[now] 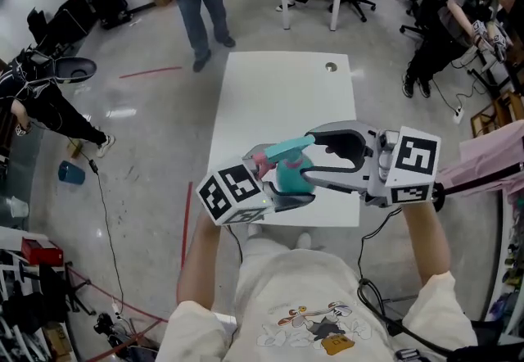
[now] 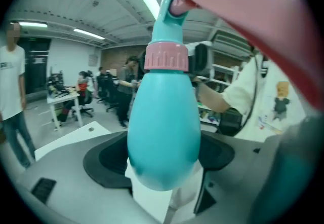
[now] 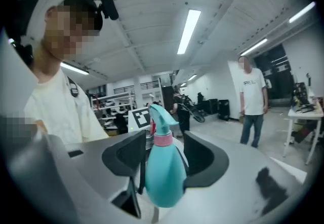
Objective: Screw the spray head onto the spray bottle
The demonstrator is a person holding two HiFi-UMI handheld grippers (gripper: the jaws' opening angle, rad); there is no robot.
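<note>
- Holding the spray bottle (image 2: 163, 132) is the job of my left gripper (image 2: 164, 153): its jaws are closed on the round teal body, with a pad pressing in from either side. The bottle stands upright between them, its neck rising above the jaws.
- My right gripper (image 3: 163, 159) faces the left one. Its jaws stand wide apart with the bottle in the gap between them. The pads do not appear to press on it, so this gripper grips nothing.
- The spray head (image 3: 159, 115) sits on top of the bottle, above both sets of jaws.
- The pink collar (image 2: 166, 57) meets the neck squarely. No gap and no tilt shows in either gripper view.
- Done, as I judge it: the head is located on the neck and the collar looks run down onto the thread.
- Not confirmed: the pictures do not show how tight the collar is.
- Left to do, if the collar is slack: close the right jaws on the collar and turn it while the left jaws hold the body steady.
- After that: lower the bottle to the worktop (image 1: 278, 90), which lies below and beyond the jaws.
</note>
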